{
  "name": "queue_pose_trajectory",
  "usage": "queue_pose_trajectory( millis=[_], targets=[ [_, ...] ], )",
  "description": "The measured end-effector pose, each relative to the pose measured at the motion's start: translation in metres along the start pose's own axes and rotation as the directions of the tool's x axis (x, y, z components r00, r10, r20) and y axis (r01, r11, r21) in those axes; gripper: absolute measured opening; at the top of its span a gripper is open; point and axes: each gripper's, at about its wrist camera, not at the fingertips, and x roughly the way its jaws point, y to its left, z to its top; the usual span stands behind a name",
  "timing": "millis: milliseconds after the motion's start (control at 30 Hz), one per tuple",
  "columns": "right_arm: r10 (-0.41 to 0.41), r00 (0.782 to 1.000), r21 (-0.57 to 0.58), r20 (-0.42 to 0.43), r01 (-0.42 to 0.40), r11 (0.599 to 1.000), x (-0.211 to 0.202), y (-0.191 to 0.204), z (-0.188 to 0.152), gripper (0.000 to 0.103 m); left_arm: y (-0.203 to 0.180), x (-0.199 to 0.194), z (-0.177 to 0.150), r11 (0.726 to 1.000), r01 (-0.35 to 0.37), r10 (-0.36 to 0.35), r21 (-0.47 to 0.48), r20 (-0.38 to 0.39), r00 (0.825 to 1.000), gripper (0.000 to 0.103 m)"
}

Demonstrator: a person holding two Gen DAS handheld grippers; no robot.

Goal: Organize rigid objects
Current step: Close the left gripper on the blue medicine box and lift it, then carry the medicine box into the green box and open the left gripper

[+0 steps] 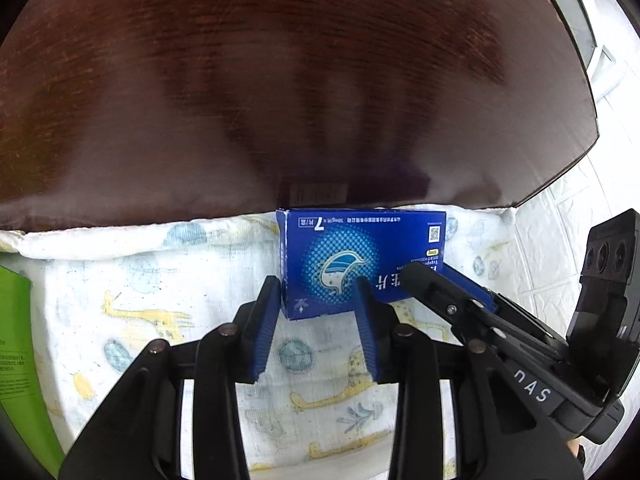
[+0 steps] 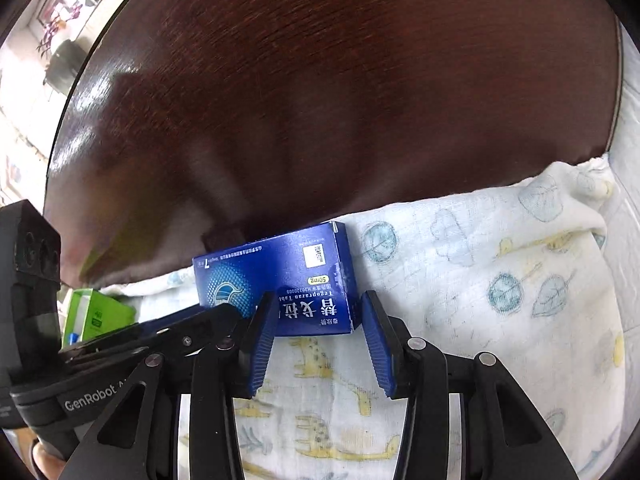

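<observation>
A blue medicine box (image 1: 360, 256) lies on a printed cloth at the edge of the dark wooden table; it also shows in the right wrist view (image 2: 276, 276). My left gripper (image 1: 316, 288) is open, its blue pads astride the box's near left corner. My right gripper (image 2: 318, 300) is open, its pads astride the box's near right end. Neither is closed on the box. The right gripper's fingers (image 1: 440, 292) reach over the box in the left wrist view, and the left gripper (image 2: 192, 324) shows at the box's left in the right wrist view.
The white cloth (image 1: 160, 304) with yellow giraffes and blue leaves covers the near table; it also shows in the right wrist view (image 2: 480, 280). A green box (image 2: 100, 312) lies to the left and also shows in the left wrist view (image 1: 16, 340). Bare dark wood (image 1: 300, 80) lies beyond.
</observation>
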Motion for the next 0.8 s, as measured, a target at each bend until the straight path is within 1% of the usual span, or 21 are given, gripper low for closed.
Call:
queue_pose_trajectory(
  millis=[133,367,467,567,667,733,767,800],
  targets=[
    [-0.008,1.0,0.011,-0.003,0.008,1.0,-0.003,0.004,-0.005,0.044,0.002,-0.018,-0.004,1.0,0.0,0.0,0.025,0.028,1.0,0.034],
    [-0.008,0.999,-0.045,0.044,0.01,0.999,-0.033,0.04,-0.012,0.044,0.009,-0.078,-0.011,0.997,-0.007,-0.002,0.079,0.114,0.993,0.034],
    [0.0,0.998,-0.077,0.069,0.006,0.997,-0.048,0.063,-0.012,0.044,0.02,-0.108,-0.016,0.997,-0.007,-0.005,0.081,0.157,0.988,0.035],
    [0.021,0.996,-0.111,0.09,-0.011,0.994,-0.056,0.091,-0.013,0.044,0.04,-0.142,-0.026,0.997,-0.016,0.0,0.078,0.203,0.979,0.035],
    [0.037,0.994,-0.146,0.103,-0.022,0.989,-0.062,0.12,-0.015,0.044,0.066,-0.169,-0.031,0.998,-0.018,0.003,0.061,0.231,0.973,0.036],
    [0.051,0.993,-0.167,0.104,-0.033,0.985,-0.064,0.142,-0.018,0.044,0.08,-0.185,-0.035,0.999,-0.022,0.01,0.045,0.251,0.968,0.037],
    [0.055,0.993,-0.177,0.103,-0.037,0.983,-0.069,0.146,-0.019,0.044,0.088,-0.194,-0.038,0.999,-0.028,0.017,0.038,0.265,0.964,0.037],
    [0.061,0.993,-0.193,0.102,-0.041,0.98,-0.069,0.157,-0.021,0.044,0.085,-0.191,-0.038,0.999,-0.033,0.024,0.028,0.277,0.96,0.037]
  ],
)
